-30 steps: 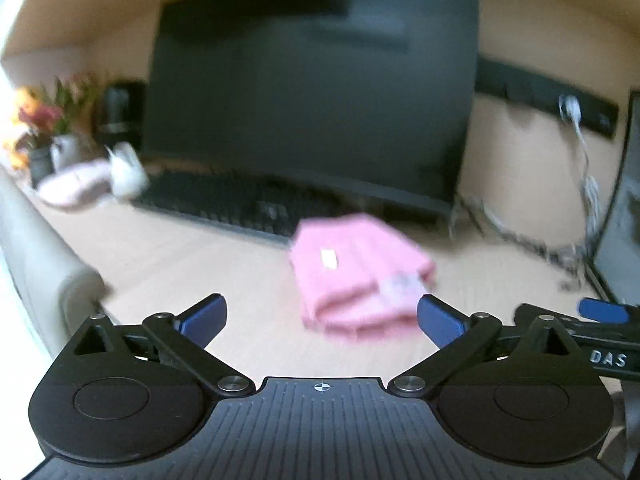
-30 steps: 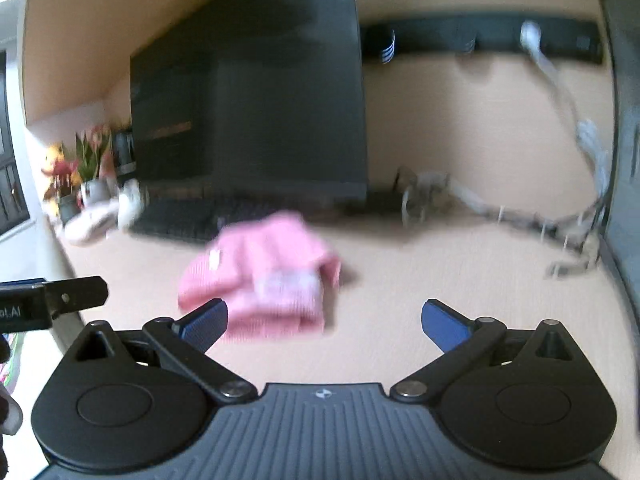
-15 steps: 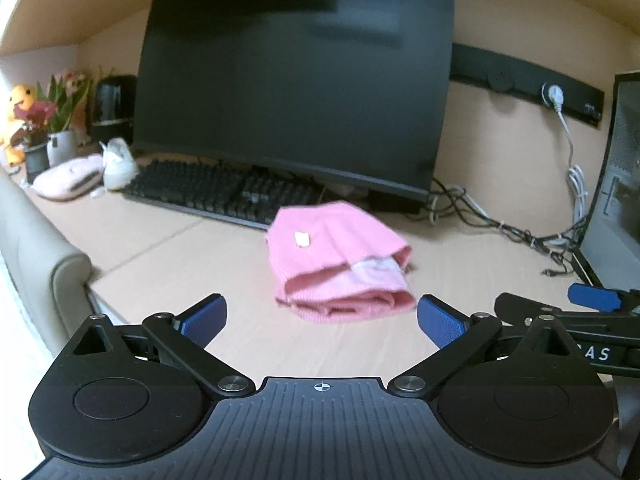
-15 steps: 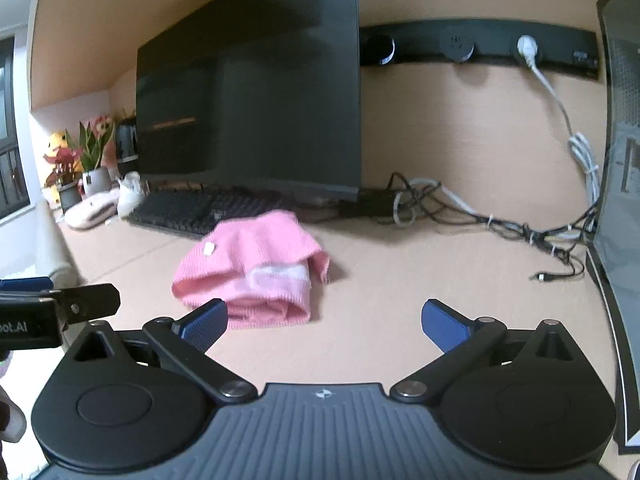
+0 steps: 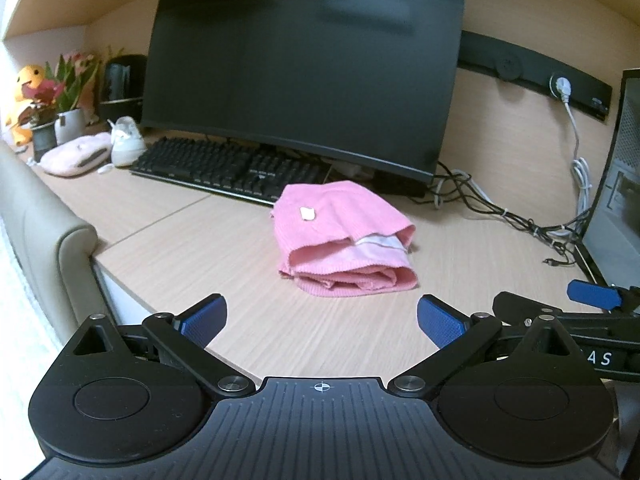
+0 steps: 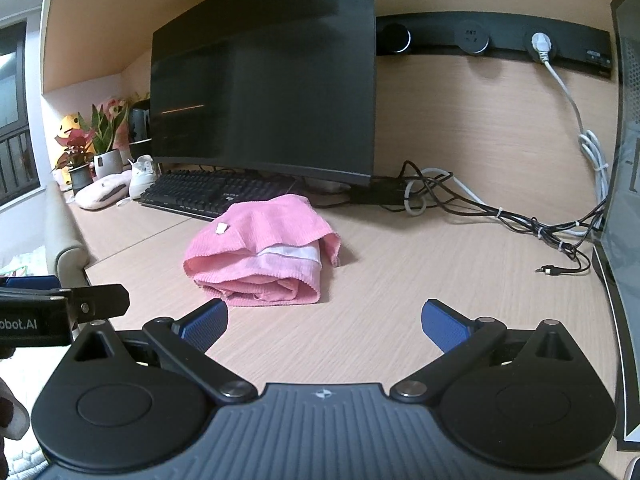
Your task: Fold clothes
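Nearest the cameras, the left gripper [image 5: 319, 316] and the right gripper [image 6: 325, 320] both hang spread wide and empty above the front of the wooden table [image 5: 192, 248], well short of the cloth. A little farther in, the pink garment [image 5: 344, 246] lies folded in a thick bundle on the table, a small white tag on top. Behind it sit a black keyboard [image 5: 228, 168], a large dark monitor [image 5: 304, 64] and a tangle of cables [image 6: 500, 212] by the wall.

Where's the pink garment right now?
The pink garment lies folded on the desk, centre of both views, just before the keyboard, ahead of both open grippers.
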Tool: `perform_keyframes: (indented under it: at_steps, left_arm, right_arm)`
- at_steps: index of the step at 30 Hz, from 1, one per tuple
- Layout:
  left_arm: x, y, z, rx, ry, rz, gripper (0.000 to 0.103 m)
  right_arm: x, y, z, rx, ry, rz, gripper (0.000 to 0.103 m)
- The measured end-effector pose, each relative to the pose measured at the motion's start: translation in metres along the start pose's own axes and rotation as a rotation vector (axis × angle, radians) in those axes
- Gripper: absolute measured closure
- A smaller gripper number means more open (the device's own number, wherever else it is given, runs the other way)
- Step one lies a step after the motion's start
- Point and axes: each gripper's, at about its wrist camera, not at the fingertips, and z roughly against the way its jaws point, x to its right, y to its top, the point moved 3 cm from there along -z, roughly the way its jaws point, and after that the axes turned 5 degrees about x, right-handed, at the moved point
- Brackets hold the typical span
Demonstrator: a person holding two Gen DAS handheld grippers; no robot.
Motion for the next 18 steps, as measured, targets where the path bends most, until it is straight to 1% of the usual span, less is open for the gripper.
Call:
perform_keyframes:
  at_steps: [9, 18]
  left_arm:
    - [-0.0019, -0.0022, 0.0002, -0.014, 0.001, 0.004, 0.000]
    - [-0.0016, 0.0011, -0.0027, -0.010, 0.003, -0.008, 0.000]
  right_arm:
    - [-0.0016, -0.0018, -0.0003, -0.010, 0.008, 0.010, 0.000]
    - [-0.0037, -0.0005, -0.0029, -0.009, 0.005, 0.012, 0.000]
